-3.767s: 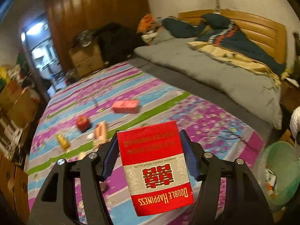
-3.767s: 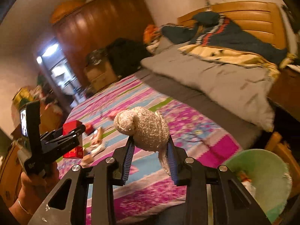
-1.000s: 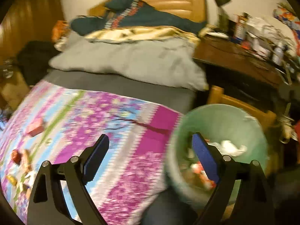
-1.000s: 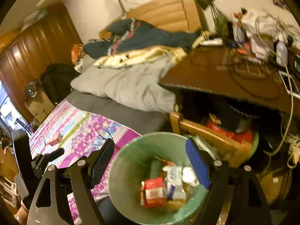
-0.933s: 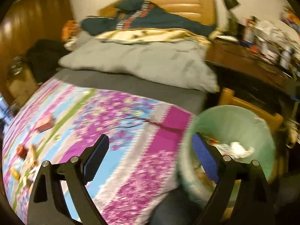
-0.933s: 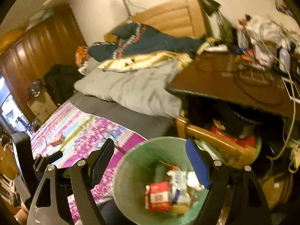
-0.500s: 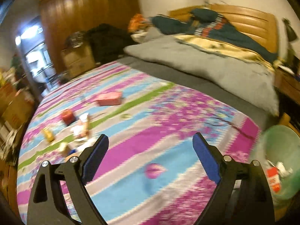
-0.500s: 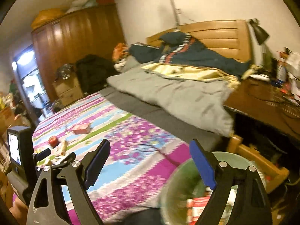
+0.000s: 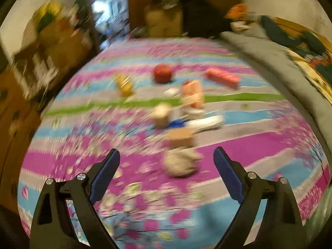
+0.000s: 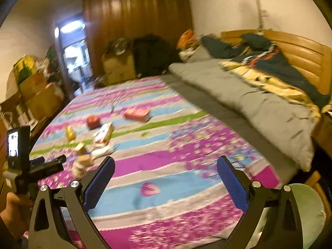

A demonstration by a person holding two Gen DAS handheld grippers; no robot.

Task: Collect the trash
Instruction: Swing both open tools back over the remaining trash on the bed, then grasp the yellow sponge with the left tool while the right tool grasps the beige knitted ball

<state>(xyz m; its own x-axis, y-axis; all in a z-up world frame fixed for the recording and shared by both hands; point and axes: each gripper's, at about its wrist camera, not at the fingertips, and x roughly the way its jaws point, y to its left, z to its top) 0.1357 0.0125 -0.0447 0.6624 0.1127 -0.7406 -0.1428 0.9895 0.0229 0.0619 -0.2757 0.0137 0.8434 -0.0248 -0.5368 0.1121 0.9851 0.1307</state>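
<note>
The bed [image 10: 186, 166] has a broad bare stretch of striped cover on its near half. A green bin [image 10: 311, 207] stands off its right corner. About nine blurred trash pieces [image 9: 180, 161] cluster mid-bed. The left gripper [image 9: 166, 166] is spread empty above them; the right gripper [image 10: 166, 178] is opening, empty.

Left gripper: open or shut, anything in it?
Open and empty. In the left wrist view the left gripper has its blue pads wide apart, with only the blurred bedspread and scattered trash beyond.
</note>
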